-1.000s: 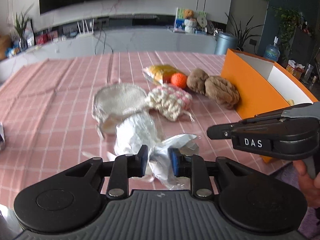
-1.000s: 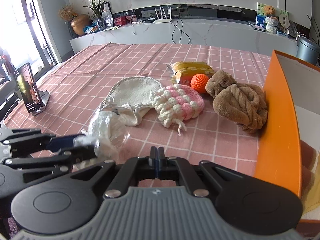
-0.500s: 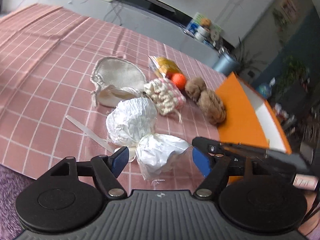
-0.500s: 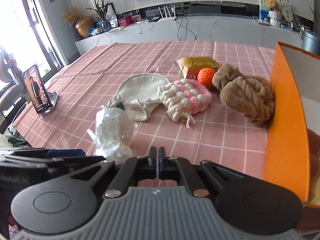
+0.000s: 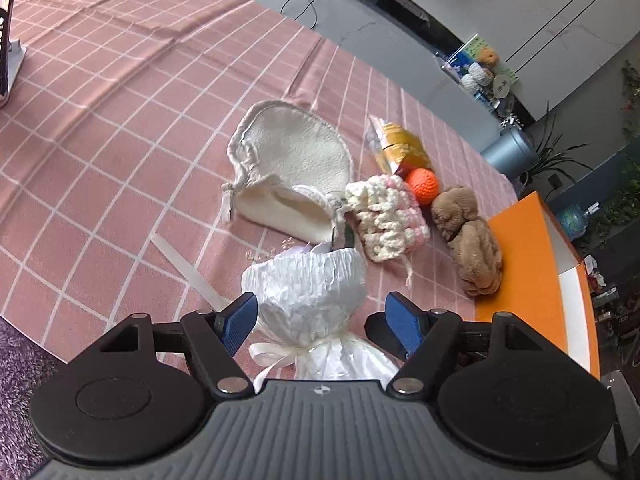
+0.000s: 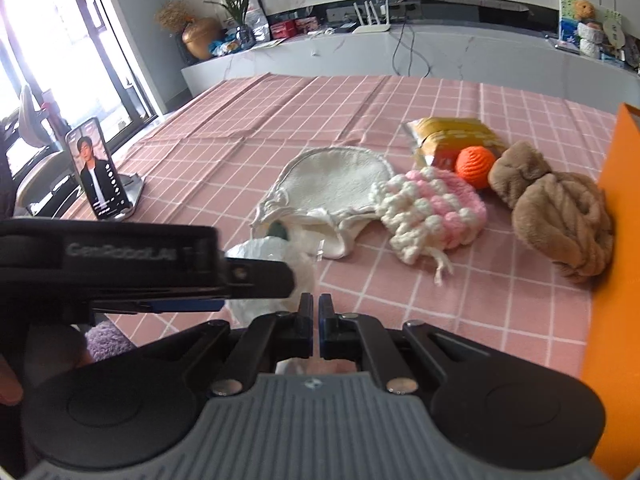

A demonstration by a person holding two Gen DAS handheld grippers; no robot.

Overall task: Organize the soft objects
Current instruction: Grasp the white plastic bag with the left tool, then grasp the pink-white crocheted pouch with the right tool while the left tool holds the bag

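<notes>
A white crinkled-paper bundle (image 5: 308, 292) tied with a cream ribbon lies at the near edge of the pink checked tablecloth (image 5: 120, 120). My left gripper (image 5: 322, 324) is open, its blue pads standing on either side of the bundle without pressing it. In the right wrist view the bundle (image 6: 260, 250) is half hidden behind the left gripper's black finger (image 6: 256, 276). My right gripper (image 6: 316, 320) is shut with nothing in it, just right of the bundle. Further back lie a cream drawstring pouch (image 5: 292, 168), a pink-and-white crochet pouch (image 5: 384, 216), an orange knitted ball (image 5: 422, 186) and a brown plush roll (image 5: 472, 240).
An orange box (image 5: 524, 272) with a white inside stands at the right, against the brown roll. A yellow packet (image 5: 400, 148) lies behind the ball. A phone on a stand (image 6: 96, 172) is at the table's left. A loose white strip (image 5: 188, 268) lies beside the bundle.
My left gripper has opened wide and let go of the white bundle, and it has rolled so its view is tilted. The right gripper has shifted a little, staying shut.
</notes>
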